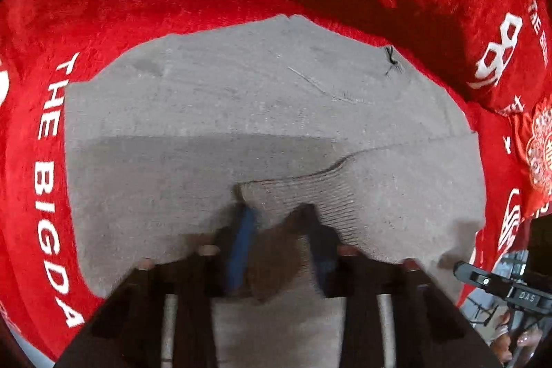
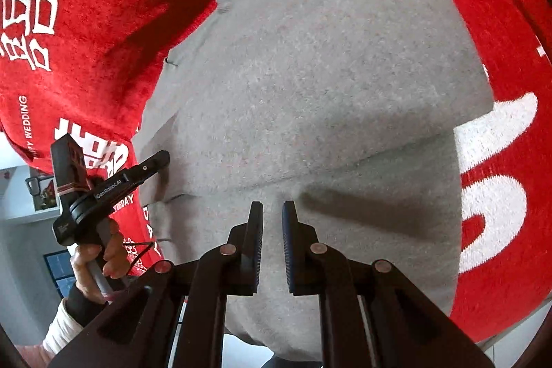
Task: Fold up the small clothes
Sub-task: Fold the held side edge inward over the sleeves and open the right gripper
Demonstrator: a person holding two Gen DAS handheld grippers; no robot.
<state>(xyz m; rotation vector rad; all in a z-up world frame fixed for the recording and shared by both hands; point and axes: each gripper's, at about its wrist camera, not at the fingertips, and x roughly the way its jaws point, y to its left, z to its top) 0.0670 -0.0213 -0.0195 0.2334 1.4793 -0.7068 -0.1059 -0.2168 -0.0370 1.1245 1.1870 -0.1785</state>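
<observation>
A grey knit garment (image 1: 241,112) lies spread on a red cloth (image 1: 51,133) with white lettering. My left gripper (image 1: 276,212) is shut on the garment's ribbed cuff (image 1: 331,199), with fabric bunched between the blue pads. In the right wrist view the same grey garment (image 2: 327,85) fills the middle, partly folded. My right gripper (image 2: 272,212) hovers just above it with a narrow gap between the fingers and nothing in them. The left gripper (image 2: 162,161) also shows there, at the garment's left edge, held by a hand.
The red cloth (image 2: 86,57) covers the whole work surface and drops off at the left and lower edges. The other gripper's body (image 1: 500,285) shows at lower right of the left wrist view. A room with white furniture (image 2: 20,195) lies beyond the left edge.
</observation>
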